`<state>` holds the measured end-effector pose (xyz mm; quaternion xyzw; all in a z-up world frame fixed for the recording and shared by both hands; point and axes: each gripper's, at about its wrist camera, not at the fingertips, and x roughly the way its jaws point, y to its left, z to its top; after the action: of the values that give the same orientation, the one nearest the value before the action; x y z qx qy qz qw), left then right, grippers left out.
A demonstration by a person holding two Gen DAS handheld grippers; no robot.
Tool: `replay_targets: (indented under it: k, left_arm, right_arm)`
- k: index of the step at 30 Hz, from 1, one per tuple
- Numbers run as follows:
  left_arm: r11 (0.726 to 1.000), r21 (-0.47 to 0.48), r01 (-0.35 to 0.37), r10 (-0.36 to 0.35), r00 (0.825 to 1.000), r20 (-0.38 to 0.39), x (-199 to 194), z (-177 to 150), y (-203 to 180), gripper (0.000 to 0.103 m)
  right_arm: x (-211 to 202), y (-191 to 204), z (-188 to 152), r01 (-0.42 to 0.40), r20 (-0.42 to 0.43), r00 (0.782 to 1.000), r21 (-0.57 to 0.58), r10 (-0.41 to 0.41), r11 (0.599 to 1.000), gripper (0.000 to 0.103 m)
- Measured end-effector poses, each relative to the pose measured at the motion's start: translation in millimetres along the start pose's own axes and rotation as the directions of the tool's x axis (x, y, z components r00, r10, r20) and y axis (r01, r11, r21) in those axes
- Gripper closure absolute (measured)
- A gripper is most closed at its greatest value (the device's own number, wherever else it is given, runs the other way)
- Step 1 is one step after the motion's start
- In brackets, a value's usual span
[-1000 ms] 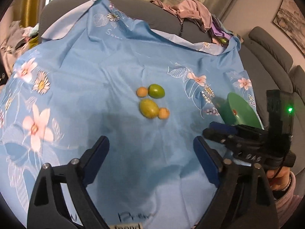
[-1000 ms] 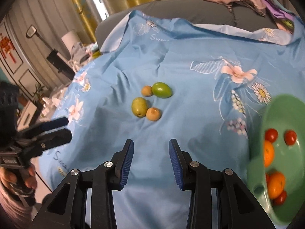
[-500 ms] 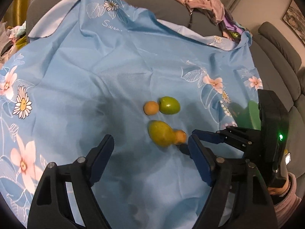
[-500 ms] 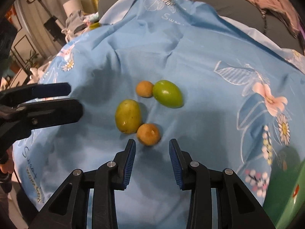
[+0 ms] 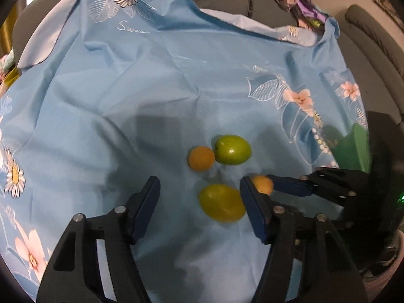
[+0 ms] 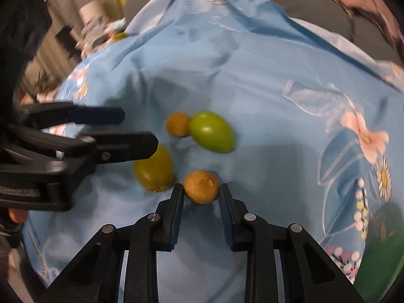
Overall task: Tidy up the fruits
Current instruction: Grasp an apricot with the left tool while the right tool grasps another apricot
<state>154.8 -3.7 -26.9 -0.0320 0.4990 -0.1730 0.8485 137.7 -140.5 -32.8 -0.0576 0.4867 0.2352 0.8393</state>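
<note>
Between the right tool's point(image 6: 200, 189) fingers sits the near orange fruit point(image 6: 201, 186), on the blue cloth point(image 6: 265, 96) that covers the sofa. Both pads stand tight at its flanks, so the right tool is pinched on it or nearly so; that fruit is round, with no long axis to mind, its stem scar turned up and to the right in the right wrist view.

Just left of it, touching or almost, lies the yellow-green fruit point(image 5: 222, 203), an oval. Its long axis runs roughly crosswise to the left tool's point(image 5: 199, 202) fingers in the left wrist view, slanting down to the right. It lies toward the right side of the left tool's gap, close against the right finger point(image 5: 252, 207), with a wide space to the other finger. That tool's jaws are spread and closing, the oval between them but not yet pressed. A slight shift rightward would, I judge, centre it.

Farther off lie the green fruit point(image 5: 232, 149) and the far orange fruit point(image 5: 200, 158), touching each other. The green bowl point(image 5: 353, 146) stands to the right, behind the right tool.
</note>
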Motion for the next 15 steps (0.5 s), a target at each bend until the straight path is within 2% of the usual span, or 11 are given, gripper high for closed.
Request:
replay_targets:
  k: [10, 15]
  left_arm:
    - [0.991, 0.107, -0.079, 0.084, 0.996, -0.041, 38.1, 13.3, -10.9, 0.067]
    - [0.981, 0.166, -0.102, 0.108, 0.994, -0.031, 44.9, 17.0, -19.0, 0.073]
  right_arm:
    - [-8.4, -17.3, -4.1, -0.038, 0.05, 0.998, 0.074, 0.034, 0.997, 0.073]
    - [-9.9, -19.2, -5.2, -0.055, 0.063, 0.997, 0.081, 0.05, 0.995, 0.073]
